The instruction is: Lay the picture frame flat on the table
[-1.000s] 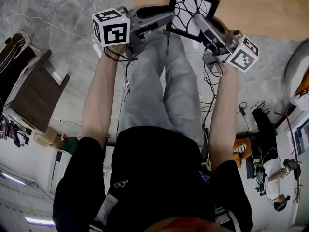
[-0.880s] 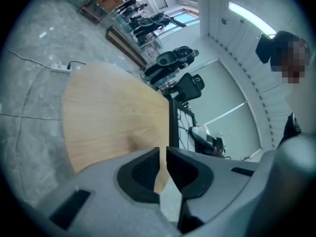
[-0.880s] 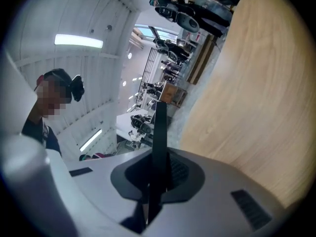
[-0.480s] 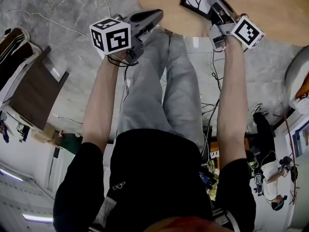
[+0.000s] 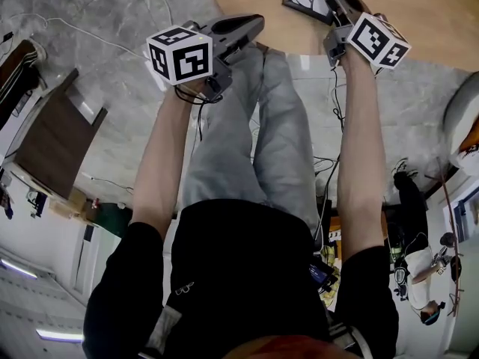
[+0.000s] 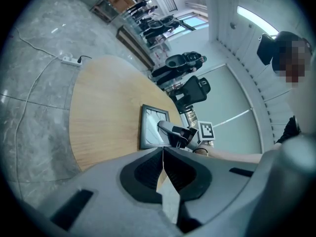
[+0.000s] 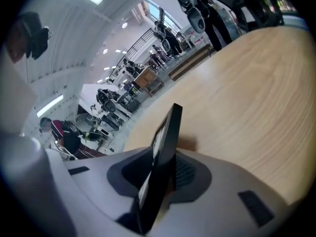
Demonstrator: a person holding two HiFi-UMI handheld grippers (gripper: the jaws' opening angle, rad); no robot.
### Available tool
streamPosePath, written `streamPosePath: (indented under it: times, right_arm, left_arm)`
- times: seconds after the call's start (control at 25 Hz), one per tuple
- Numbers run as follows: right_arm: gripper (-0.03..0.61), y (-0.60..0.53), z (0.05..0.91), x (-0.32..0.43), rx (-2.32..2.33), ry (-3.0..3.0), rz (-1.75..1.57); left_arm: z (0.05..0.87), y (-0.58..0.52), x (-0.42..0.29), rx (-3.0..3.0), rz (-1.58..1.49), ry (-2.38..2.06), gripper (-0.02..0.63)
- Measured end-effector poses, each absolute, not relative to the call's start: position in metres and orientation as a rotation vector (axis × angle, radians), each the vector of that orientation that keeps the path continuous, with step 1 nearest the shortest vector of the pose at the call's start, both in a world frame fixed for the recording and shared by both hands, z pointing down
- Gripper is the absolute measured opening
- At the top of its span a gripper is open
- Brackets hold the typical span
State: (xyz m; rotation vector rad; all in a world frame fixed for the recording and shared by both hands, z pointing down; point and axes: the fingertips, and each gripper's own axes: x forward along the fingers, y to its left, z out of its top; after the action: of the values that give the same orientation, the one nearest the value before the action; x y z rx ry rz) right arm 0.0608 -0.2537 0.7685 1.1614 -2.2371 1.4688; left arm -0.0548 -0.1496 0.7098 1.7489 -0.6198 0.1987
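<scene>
Black picture frame (image 6: 152,127) is lying seemingly flat on table (image 6: 103,112); right gripper (image 7: 165,172) is opening around it, left gripper (image 6: 163,157) pressed together; next, withdrawing cleanly.

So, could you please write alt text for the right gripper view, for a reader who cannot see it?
A thin black picture frame, seen edge-on, sits between the opening jaws of the grey right gripper, with a light wooden table beyond it. Further back is a bright hall with black chairs.
</scene>
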Motion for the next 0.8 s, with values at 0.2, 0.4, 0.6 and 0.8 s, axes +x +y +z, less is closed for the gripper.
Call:
streamPosePath:
  times: [0.2,0.4,0.6,0.8]
  right_arm:
    - [0.158,-0.255,0.774,0.078,1.250,-2.104,1.219]
    - [0.210,-0.252,0.784,0.100,1.303,-1.928,1.056]
    - [0.192,-0.248,0.784,0.112,1.342,-1.870,1.005]
    - [0.029,-0.231,0.746,0.112,1.437,-1.991,1.129]
  left_arm:
    - [0.706,-0.149,-0.049,1.751,0.196,-0.620,0.012]
    - [0.701,-0.145,-0.045,1.753,0.178,-0.615,0.012]
    - [0.696,-0.147,-0.042,1.762,0.157,-0.638,0.012]
    - [0.675,-0.158,-0.049,1.878,0.215,-0.825,0.010]
